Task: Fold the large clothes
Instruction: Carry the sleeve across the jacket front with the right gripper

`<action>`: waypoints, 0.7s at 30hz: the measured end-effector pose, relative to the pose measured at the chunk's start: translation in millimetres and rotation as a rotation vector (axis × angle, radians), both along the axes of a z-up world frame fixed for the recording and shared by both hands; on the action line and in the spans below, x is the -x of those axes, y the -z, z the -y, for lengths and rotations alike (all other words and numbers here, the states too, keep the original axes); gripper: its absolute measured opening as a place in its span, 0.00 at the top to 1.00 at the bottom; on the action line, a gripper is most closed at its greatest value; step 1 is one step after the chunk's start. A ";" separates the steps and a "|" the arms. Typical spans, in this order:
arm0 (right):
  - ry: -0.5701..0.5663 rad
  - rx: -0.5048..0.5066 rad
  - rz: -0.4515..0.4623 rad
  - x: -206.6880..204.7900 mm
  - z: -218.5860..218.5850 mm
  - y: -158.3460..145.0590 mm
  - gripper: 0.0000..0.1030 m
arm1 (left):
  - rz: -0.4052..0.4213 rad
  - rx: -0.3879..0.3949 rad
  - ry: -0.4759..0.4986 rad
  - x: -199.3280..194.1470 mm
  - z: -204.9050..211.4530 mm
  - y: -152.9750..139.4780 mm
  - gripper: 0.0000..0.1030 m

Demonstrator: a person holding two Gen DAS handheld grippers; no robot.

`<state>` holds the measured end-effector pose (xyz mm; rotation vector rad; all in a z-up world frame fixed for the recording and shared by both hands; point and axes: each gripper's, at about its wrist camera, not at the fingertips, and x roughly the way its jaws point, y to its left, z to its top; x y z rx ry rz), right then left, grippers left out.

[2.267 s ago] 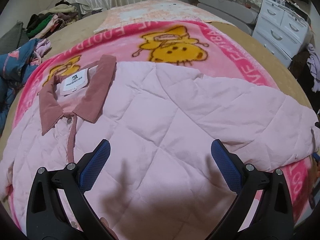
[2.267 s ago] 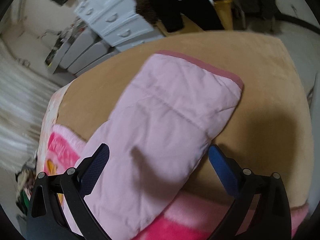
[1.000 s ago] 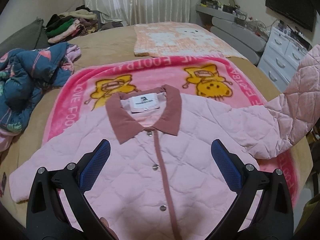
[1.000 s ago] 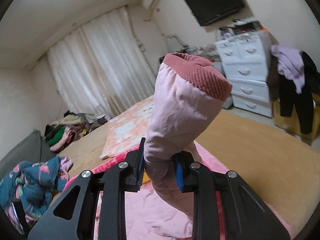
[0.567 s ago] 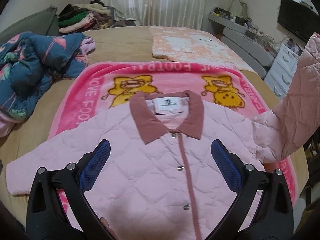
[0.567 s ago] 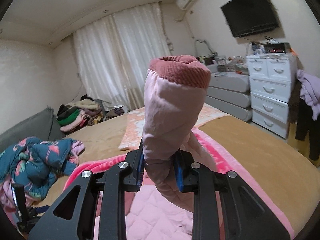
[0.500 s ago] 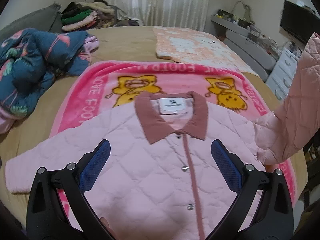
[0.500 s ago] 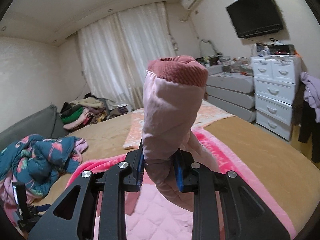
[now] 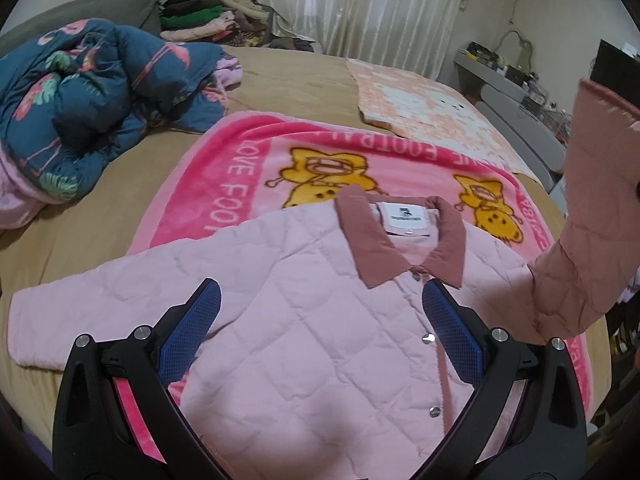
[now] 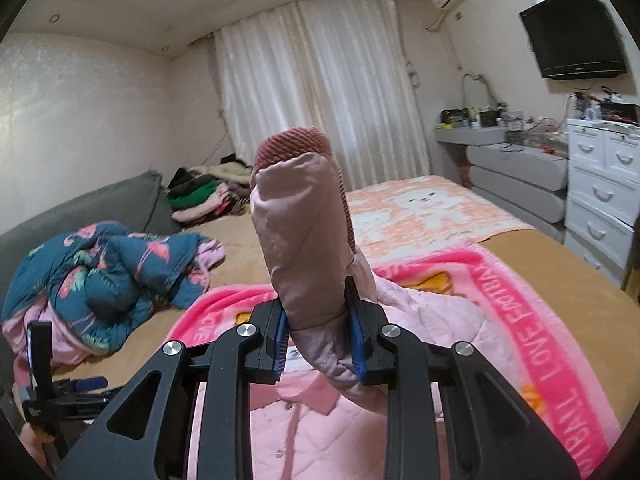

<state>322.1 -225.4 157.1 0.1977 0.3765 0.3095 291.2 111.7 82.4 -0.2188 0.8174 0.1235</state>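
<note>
A pink quilted jacket [image 9: 320, 320] with a dusty-rose collar [image 9: 400, 240] lies face up, snapped shut, on a pink cartoon blanket [image 9: 248, 168] on the bed. My left gripper [image 9: 320, 332] is open and empty, hovering above the jacket's chest. My right gripper [image 10: 318, 328] is shut on the jacket's right sleeve [image 10: 304, 240], near its rose cuff [image 10: 292, 144], and holds it upright above the jacket. That raised sleeve also shows at the right edge of the left wrist view [image 9: 592, 240]. The other sleeve [image 9: 60, 312] lies flat to the left.
A blue flamingo-print quilt [image 9: 92, 100] is heaped at the left of the bed. An orange patterned cloth [image 9: 420, 104] lies beyond the blanket. Folded clothes [image 10: 204, 196] are stacked by the curtain. White drawers [image 10: 600, 184] stand to the right.
My right gripper has carried the raised sleeve leftward over the jacket. My left gripper has shifted left, so the jacket's left sleeve and the blue quilt show more.
</note>
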 end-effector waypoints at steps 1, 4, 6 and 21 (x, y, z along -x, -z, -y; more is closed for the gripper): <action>-0.015 0.009 -0.008 -1.4 -9.9 5.9 0.77 | 0.000 0.006 -0.006 1.1 -3.7 1.5 0.08; -0.058 0.033 -0.030 -4.0 -35.4 24.5 0.77 | -0.001 0.031 -0.026 5.8 -14.2 6.5 0.08; -0.096 0.054 -0.049 -4.6 -56.4 38.9 0.77 | 0.003 0.046 -0.038 8.6 -21.7 8.8 0.08; -0.276 0.203 -0.208 0.8 -170.9 141.5 0.76 | -0.008 0.184 -0.085 25.4 -61.7 34.0 0.08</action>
